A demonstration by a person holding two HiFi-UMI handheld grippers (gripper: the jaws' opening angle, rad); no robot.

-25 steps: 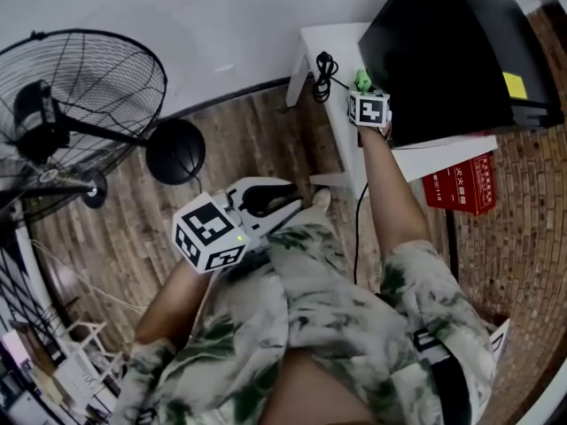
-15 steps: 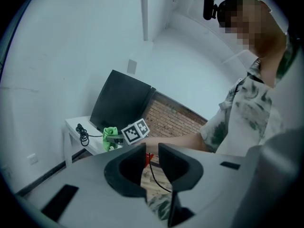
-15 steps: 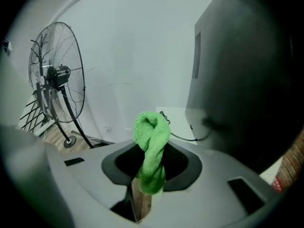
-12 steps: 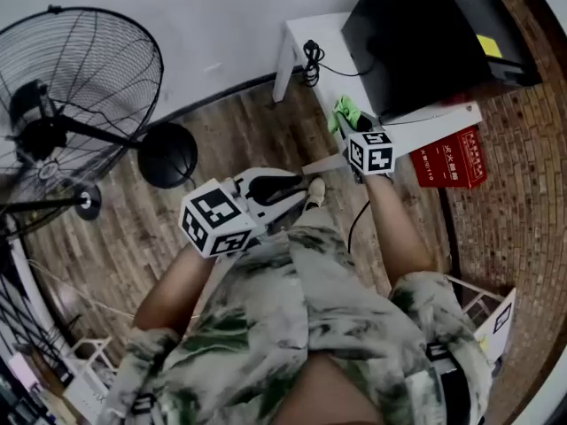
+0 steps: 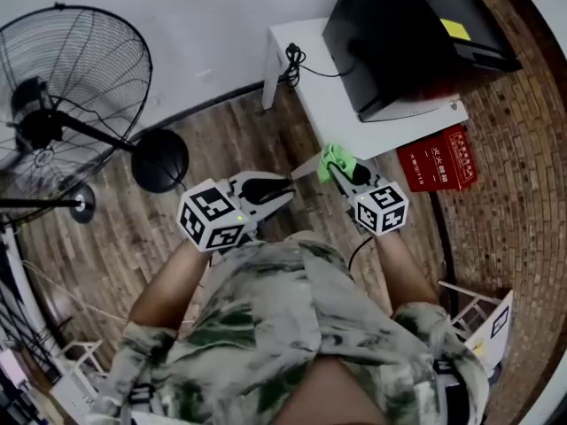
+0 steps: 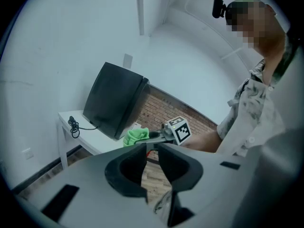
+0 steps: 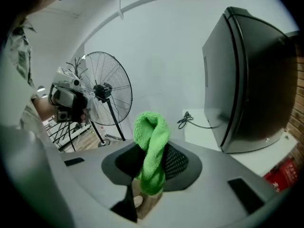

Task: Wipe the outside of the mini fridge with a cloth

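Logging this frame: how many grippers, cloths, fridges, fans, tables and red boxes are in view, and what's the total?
Grippers: 2 (left gripper, right gripper)
Green cloth: 1
Mini fridge: 1
Fan: 1
White table: 1
Red box: 1
Total: 7

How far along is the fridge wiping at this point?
Done: the green microfibre cloth is picked up and clamped in the right tool. In hand: it is held in the air, off the black mini fridge, beside the white table. The left tool is empty, jaws slightly apart. Left: cloth to fridge; its shell shows no telling wipe marks.
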